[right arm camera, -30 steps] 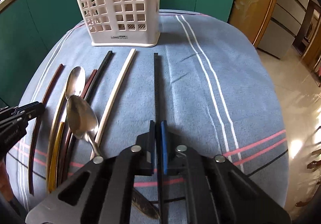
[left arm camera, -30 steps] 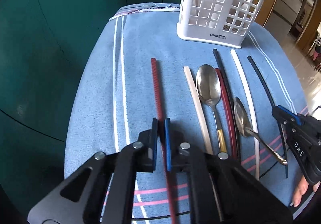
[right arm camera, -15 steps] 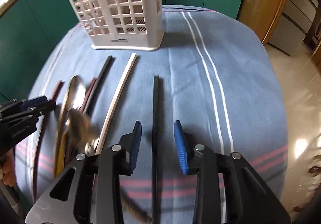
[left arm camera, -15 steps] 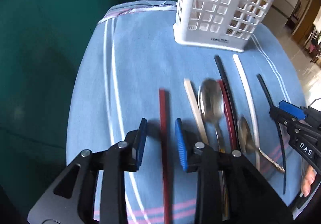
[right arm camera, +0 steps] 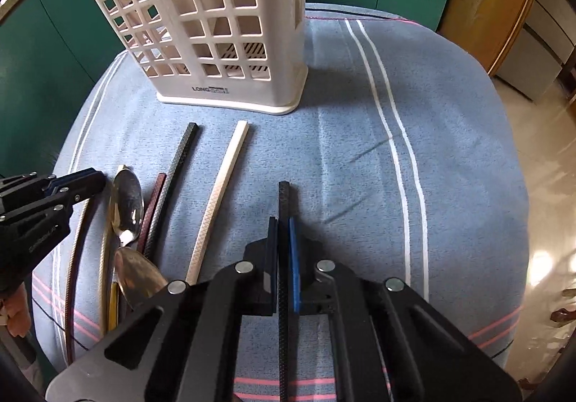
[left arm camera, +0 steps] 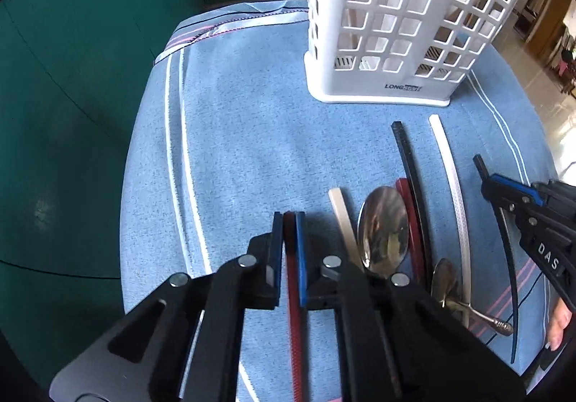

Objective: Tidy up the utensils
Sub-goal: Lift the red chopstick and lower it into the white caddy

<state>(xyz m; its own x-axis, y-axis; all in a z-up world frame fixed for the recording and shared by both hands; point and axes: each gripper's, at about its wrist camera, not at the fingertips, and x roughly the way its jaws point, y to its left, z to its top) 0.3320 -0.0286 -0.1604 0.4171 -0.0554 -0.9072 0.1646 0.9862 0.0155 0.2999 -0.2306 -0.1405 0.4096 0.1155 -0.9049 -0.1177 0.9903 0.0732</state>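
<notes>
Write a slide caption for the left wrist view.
Left tongs pinch a red chopstick before the white basket.

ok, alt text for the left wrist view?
The left claw is shut on a red chopstick lying on a blue striped cloth. To its right lie more chopsticks and two spoons, with a white lattice utensil basket standing behind and the right claw at the edge.

We see a matt blue cloth [right arm camera: 360,150] under a smooth white plastic basket [right arm camera: 201,23], shiny metal spoons [left arm camera: 383,229], a red chopstick [left arm camera: 293,294] and black chopstick [right arm camera: 283,258], both finely textured.
</notes>
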